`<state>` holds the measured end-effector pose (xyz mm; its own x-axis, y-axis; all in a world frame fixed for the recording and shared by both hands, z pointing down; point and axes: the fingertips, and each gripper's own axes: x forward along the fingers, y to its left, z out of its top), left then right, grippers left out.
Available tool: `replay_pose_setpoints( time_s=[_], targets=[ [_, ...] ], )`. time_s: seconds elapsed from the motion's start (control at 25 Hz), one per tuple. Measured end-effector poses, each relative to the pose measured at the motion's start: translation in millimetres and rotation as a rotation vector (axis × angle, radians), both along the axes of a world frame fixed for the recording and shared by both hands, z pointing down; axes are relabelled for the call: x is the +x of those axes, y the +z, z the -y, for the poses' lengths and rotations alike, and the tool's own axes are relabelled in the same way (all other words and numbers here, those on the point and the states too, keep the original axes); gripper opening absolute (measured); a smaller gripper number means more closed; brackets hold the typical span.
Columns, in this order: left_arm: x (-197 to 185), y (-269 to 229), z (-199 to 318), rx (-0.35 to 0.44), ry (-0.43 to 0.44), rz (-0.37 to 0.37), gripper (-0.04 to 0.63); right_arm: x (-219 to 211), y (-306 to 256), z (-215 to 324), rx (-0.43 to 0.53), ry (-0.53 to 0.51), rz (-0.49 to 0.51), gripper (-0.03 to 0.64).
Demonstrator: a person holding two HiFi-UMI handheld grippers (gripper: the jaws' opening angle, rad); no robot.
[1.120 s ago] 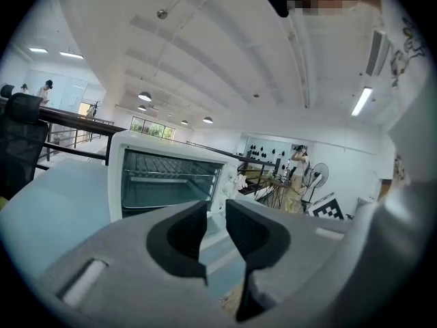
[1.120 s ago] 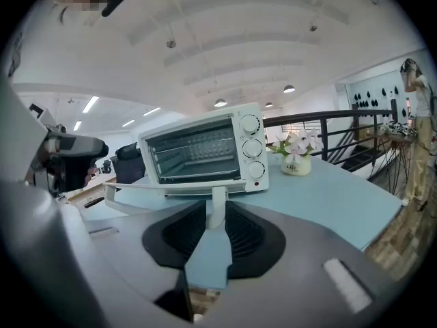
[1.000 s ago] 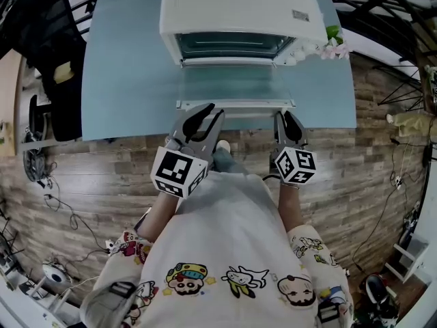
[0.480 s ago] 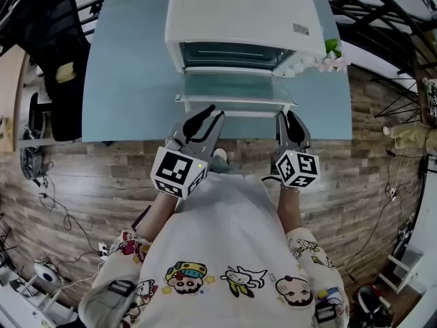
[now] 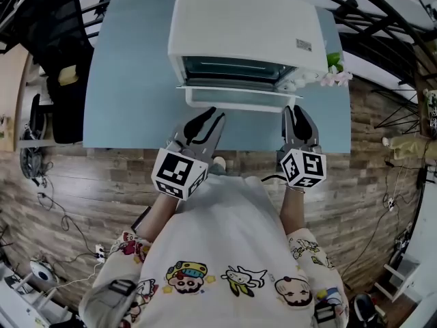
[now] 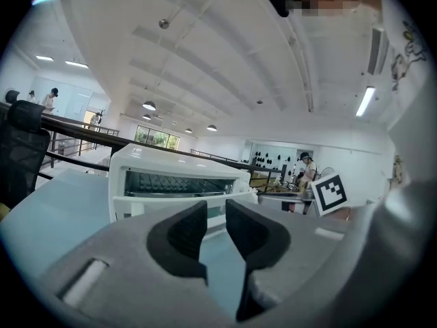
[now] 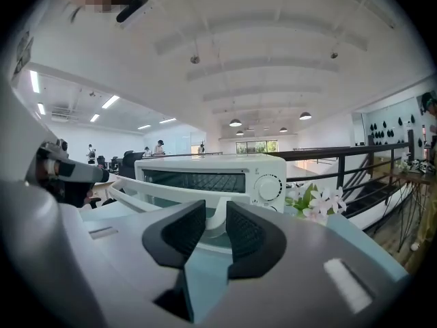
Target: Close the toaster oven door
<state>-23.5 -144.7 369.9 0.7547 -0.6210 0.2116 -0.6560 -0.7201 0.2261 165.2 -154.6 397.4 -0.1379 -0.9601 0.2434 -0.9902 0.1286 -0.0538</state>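
Since the earlier frames the right gripper (image 5: 298,113) has risen, and the door (image 5: 235,96) at its tips has swung from lying flat to a half-raised tilt. Its jaws stand slightly apart, clamped on nothing. The right end of the white handle (image 7: 167,193) shows just past their tips; contact is unconfirmed. The left gripper (image 5: 212,115), jaws likewise parted and empty, sits just short of the door's left portion. The door is ajar on the white toaster oven (image 5: 246,26), which stands on the blue table (image 5: 130,80), with pink flowers (image 5: 336,59) beside its right side.
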Motion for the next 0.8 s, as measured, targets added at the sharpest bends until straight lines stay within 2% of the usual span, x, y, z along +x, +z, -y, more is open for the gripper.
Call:
replay_pose_setpoints(
  time_s=[0.52, 0.8],
  targets=[
    [-3, 2, 32, -0.014, -0.023, 0.007, 0.078, 9, -27, 61, 0.024, 0.003, 0.011, 0.103],
    [-8, 3, 43, -0.016, -0.041, 0.009, 0.078, 10, -31, 75, 0.026, -0.001, 0.015, 0.1]
  ],
)
